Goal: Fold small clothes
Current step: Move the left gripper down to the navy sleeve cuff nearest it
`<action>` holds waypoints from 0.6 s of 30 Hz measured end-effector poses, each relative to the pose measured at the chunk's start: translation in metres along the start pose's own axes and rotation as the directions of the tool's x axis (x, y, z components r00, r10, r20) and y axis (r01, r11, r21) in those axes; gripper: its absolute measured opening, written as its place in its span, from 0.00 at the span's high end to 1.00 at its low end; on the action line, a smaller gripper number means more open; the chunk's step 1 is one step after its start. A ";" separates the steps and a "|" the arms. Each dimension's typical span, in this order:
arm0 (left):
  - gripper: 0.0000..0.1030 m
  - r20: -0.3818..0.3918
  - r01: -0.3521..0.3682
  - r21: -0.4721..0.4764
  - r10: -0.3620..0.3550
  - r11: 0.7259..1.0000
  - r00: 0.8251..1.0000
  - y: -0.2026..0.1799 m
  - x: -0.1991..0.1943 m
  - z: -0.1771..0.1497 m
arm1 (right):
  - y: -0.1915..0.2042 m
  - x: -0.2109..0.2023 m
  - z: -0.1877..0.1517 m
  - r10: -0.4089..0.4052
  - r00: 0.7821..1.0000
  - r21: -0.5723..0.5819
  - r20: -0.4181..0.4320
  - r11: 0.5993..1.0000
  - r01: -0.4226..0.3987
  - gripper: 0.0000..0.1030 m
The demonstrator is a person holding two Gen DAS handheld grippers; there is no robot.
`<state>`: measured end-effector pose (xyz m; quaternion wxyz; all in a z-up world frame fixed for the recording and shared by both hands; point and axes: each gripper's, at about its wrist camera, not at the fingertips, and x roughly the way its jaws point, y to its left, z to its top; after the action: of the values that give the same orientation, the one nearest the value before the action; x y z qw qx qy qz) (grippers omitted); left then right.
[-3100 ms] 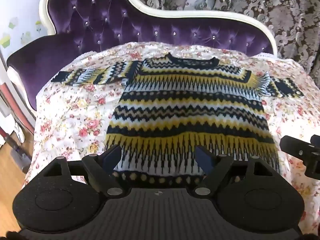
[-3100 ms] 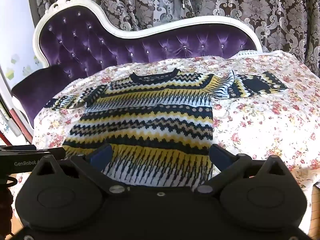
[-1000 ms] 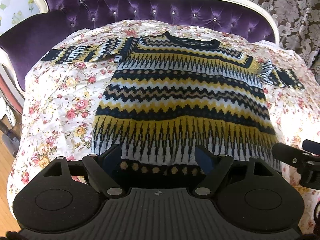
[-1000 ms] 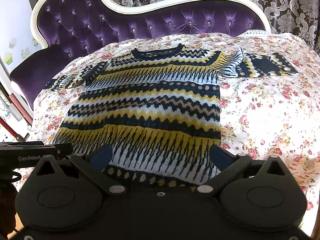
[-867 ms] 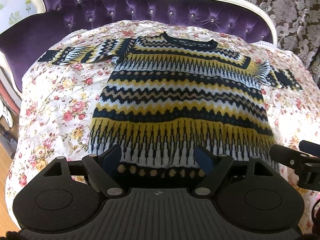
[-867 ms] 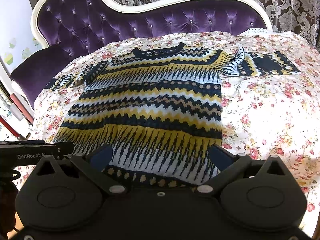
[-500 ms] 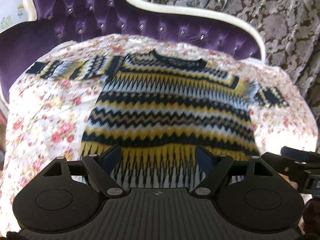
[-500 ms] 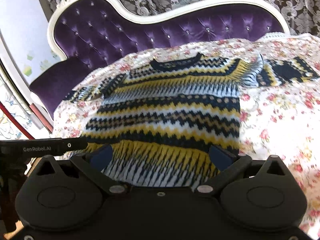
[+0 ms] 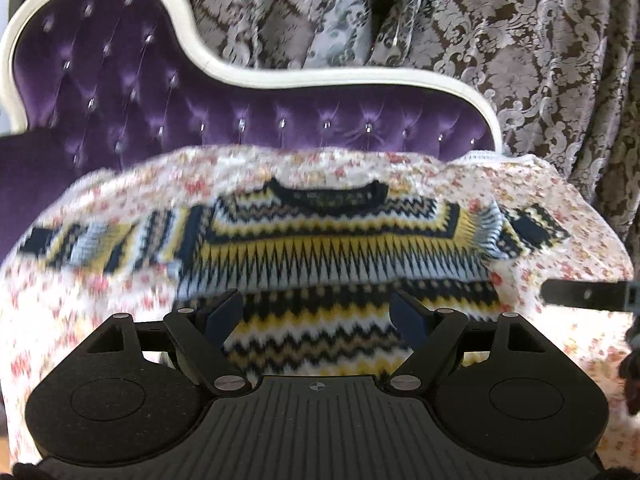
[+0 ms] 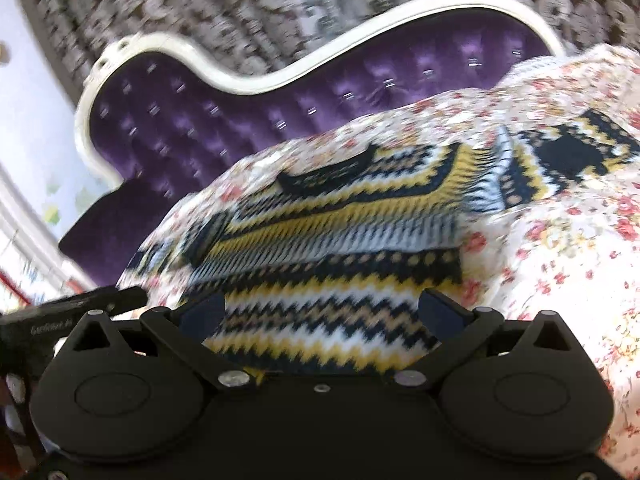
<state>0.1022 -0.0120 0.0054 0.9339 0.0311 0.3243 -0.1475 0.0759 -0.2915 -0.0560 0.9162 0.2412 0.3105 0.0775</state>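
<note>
Knitted wool, thick and soft: the sweater [image 9: 340, 248] lies flat, front up, on a floral sheet [image 9: 80, 304] over a purple sofa [image 9: 160, 100]. I judge it light, limp and non-slippery, best pinched at the hem corners or sleeve cuffs. The left hand-held gripper [image 9: 316, 316] hangs above its lower half, jaws spread, holding nothing. The right hand-held gripper [image 10: 320, 318] likewise hangs spread and empty.

From my right wrist view, the curtain [image 10: 280, 12] across the top smears into blur; my gripper body hides the sweater [image 10: 320, 280] hem at lower centre, and the left gripper [image 10: 68, 308] is cut off at the left edge.
</note>
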 end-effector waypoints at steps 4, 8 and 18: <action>0.23 0.044 0.022 -0.018 -0.021 1.000 0.999 0.016 0.014 0.007 | -0.019 0.009 0.014 0.007 1.000 0.084 0.025 0.996 -0.009 0.00; 0.23 0.075 0.062 -0.131 -0.052 0.989 0.996 0.056 0.029 0.016 | -0.021 0.022 0.029 -0.008 0.998 0.096 0.060 0.995 0.003 0.00; 0.12 0.148 0.010 -0.186 0.018 0.982 0.989 0.151 0.058 0.059 | 0.000 0.065 0.060 0.018 0.991 0.023 0.129 1.000 -0.021 0.00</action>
<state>0.2255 0.1081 0.0111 0.9545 -0.0671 0.2661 -0.1167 0.1637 -0.2963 -0.0489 0.9305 0.2600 0.2492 0.0669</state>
